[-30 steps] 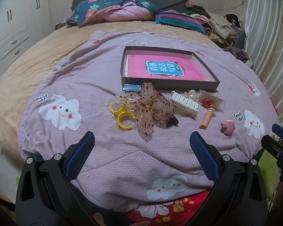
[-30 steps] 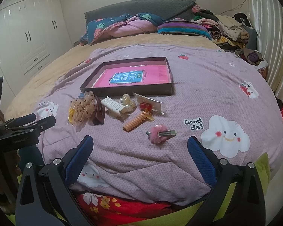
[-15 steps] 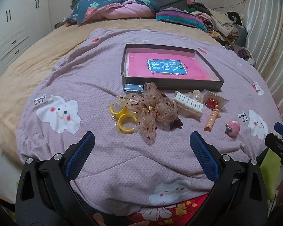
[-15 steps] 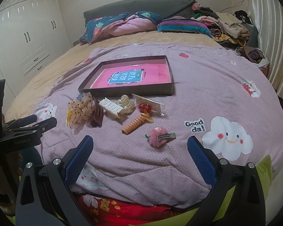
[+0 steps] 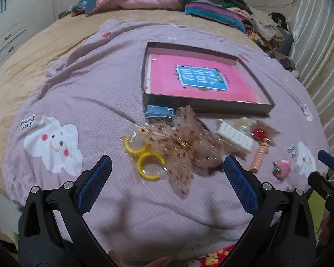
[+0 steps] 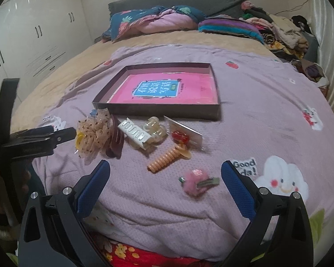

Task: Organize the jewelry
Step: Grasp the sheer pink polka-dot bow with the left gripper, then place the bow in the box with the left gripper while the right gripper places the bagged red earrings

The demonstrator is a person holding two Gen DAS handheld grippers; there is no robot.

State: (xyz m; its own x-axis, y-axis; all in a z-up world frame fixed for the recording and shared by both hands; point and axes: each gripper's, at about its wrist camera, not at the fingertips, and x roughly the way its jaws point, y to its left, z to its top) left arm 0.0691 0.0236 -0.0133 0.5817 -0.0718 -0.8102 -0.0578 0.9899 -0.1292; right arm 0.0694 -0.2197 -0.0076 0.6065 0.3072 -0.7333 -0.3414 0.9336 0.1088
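Both grippers, left gripper [image 5: 167, 178] and right gripper [image 6: 165, 180], are hovering spread wide, gripping nothing. Hair accessories [image 6: 133, 133] are lying at twelve o'clock, just before the tray [image 6: 158, 109]; bare quilt [image 6: 267, 115] is stretching toward three.

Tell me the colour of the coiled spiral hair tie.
Peach-orange; the spiral hair tie shows best in the right wrist view.
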